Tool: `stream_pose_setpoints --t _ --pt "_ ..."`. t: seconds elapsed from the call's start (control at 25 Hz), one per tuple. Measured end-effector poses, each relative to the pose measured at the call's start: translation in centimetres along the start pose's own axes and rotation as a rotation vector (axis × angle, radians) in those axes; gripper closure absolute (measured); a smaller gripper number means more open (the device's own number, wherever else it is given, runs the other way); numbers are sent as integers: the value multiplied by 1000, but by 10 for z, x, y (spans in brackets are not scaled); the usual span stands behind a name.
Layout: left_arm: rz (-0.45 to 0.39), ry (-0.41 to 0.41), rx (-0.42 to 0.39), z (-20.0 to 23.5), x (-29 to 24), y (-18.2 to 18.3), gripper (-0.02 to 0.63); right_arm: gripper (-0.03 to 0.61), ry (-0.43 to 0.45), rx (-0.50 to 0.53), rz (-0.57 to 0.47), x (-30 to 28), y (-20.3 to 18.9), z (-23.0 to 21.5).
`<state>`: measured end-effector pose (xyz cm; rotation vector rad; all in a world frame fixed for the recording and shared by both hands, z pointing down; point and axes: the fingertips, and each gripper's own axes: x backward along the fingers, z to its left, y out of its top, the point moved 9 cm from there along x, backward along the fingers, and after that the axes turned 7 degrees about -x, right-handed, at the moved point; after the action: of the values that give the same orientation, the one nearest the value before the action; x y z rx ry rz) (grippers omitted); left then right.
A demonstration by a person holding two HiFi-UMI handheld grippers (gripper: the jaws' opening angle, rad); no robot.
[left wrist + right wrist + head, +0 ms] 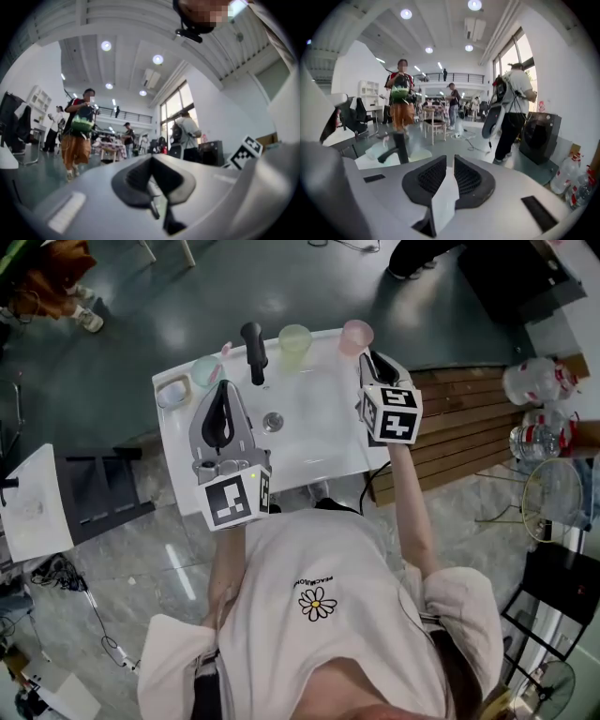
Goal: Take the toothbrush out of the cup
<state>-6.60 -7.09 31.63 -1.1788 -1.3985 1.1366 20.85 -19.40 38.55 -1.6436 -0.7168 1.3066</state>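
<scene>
A white washbasin [319, 451] stands before me with a black faucet [253, 351] at its back edge. Along that edge stand a pale teal cup [206, 370], a green cup [294, 339] and a pink cup [356, 335]. A small pink tip [225, 349] shows just beside the teal cup; whether it is the toothbrush I cannot tell. My left gripper [222, 385] hovers over the basin's left part with its jaws [151, 157] closed together and nothing visibly held. My right gripper [367, 355] is close beside the pink cup, its pads [450, 158] a narrow gap apart and empty.
A soap dish [172, 390] sits at the basin's far left corner. A slatted wooden bench [469, 423] runs to the right, with plastic bottles [539, 381] beyond it. A white table [33, 502] stands at left. People [399, 101] walk in the room behind.
</scene>
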Motion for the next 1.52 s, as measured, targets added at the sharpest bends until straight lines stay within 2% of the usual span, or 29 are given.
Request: stream_pose_setpoints --t 0.12,0.28,0.44,0.68,0.8,0.92,1.0,1.08,1.16,1.36,1.44,1.52 --pt "-28 0 -5 -1 3 8 606 580 71 -11 -211 35 28 32" --pt "-57 6 -10 0 8 18 606 581 187 -52 -388 70 45 68" --pt "-76 16 -14 3 14 26 606 581 257 -52 -453 89 52 92" --pt "-83 47 -17 13 21 29 606 581 329 -50 -468 92 57 113" --pt "-81 70 -15 19 26 30 606 581 391 -89 -436 87 57 127" --pt "-71 92 -11 29 31 26 606 572 484 -171 -338 68 50 147" --pt "-61 111 -6 38 35 22 606 493 548 -238 -244 47 42 164" --pt "-47 131 1 49 38 18 606 480 568 -290 -161 22 33 183" --pt "-31 146 7 61 43 12 606 479 551 -303 -94 -3 24 204" --pt "33 203 26 99 61 -8 606 474 482 -261 73 -65 -5 255" --pt "60 226 29 116 67 -17 606 471 427 -247 139 -88 -18 264" --pt "75 243 27 133 71 -24 606 468 350 -245 158 -104 -23 264"
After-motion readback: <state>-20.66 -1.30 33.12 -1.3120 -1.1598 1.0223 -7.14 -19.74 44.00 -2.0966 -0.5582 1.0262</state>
